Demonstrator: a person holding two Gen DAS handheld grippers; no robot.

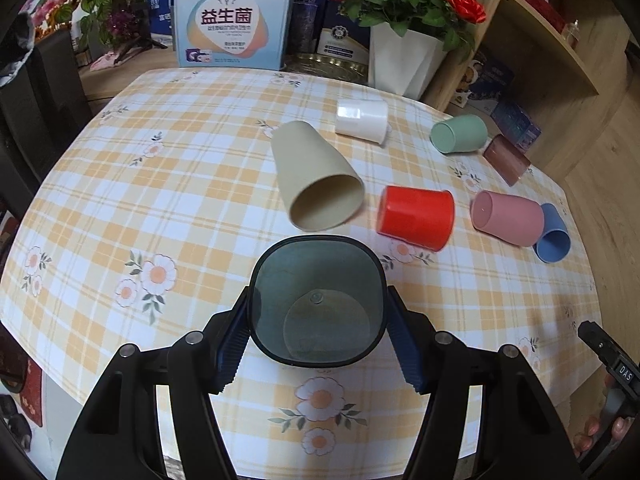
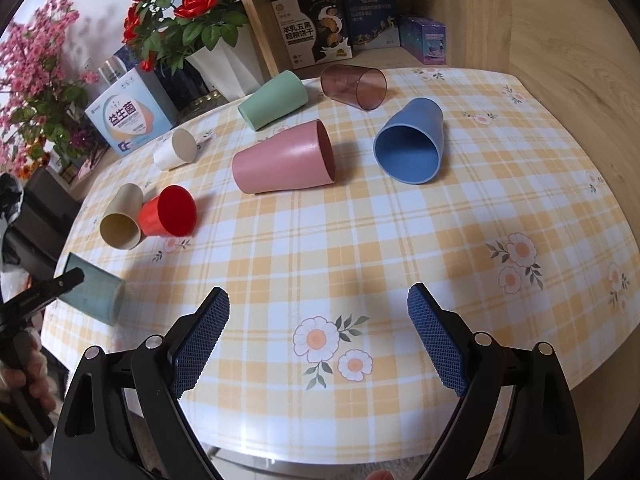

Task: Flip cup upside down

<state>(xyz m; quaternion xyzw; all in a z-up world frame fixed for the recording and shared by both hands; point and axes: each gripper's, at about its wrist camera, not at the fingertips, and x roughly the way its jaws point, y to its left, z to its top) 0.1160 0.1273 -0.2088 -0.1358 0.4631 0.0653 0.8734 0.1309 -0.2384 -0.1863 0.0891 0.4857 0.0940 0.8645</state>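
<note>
My left gripper (image 1: 318, 316) is shut on a translucent grey-teal cup (image 1: 316, 300), its blue pads (image 1: 232, 340) pressing both sides, the mouth facing the camera above the table's near edge. The same cup (image 2: 94, 292) shows in the right wrist view at the far left, on its side in the gripper. My right gripper (image 2: 318, 320) is open and empty over the near part of the table.
Several cups lie on their sides on the checked tablecloth (image 1: 160, 200): beige (image 1: 316, 180), white (image 1: 362, 120), red (image 1: 416, 216), green (image 1: 460, 134), brown translucent (image 1: 506, 159), pink (image 1: 506, 218), blue (image 1: 554, 236). A white vase of roses (image 1: 400, 60), boxes (image 1: 234, 24) and wooden shelves (image 1: 560, 48) stand behind.
</note>
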